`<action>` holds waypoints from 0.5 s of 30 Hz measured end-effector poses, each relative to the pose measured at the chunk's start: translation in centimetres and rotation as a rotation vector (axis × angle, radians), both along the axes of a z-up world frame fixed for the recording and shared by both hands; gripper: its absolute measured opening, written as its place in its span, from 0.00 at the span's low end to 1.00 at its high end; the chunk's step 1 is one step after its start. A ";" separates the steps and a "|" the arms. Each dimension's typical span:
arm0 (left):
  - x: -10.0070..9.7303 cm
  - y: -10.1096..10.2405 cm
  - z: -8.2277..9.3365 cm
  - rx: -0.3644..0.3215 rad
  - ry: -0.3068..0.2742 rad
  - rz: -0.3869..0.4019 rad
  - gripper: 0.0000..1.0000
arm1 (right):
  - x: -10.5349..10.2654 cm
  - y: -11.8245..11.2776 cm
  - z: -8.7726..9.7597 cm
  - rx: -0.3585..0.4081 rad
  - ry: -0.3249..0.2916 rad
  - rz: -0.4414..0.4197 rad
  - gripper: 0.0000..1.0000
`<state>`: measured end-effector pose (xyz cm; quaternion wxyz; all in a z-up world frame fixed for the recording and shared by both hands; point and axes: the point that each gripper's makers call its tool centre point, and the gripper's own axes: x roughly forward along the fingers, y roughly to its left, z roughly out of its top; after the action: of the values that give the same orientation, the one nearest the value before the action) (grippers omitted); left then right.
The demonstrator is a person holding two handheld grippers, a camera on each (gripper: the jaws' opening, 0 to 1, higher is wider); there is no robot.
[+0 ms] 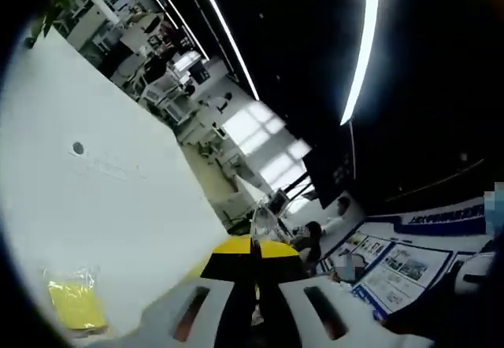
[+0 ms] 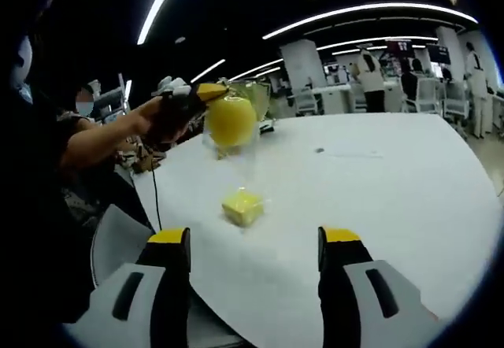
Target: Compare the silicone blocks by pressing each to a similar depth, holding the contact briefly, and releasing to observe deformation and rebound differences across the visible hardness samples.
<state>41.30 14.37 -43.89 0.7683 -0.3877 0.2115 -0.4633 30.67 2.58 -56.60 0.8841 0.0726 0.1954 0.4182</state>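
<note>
The yellow block lies in its clear bag on the white bench at frame centre, untouched, while your left tongs pinch a second bagged yellow lump aloft upper left; set that down, then press with your wide right tongs.

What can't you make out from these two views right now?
- Left gripper view: the left gripper has its jaws together on a yellow piece; the jaws hide most of it.
- Right gripper view: the yellow round piece is wrapped in clear plastic; its hardness label is unreadable.
- Yellow block on the table: markings too small.
</note>
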 end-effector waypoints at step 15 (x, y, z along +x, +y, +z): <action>-4.4 -1.9 2.8 -0.040 -0.014 -0.143 0.00 | 3.6 7.8 8.5 0.220 -0.187 0.186 0.54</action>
<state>36.89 12.48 -41.04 0.7267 -0.3838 0.2239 -0.5240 34.31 10.37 -48.12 0.8427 0.1113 0.0714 0.5219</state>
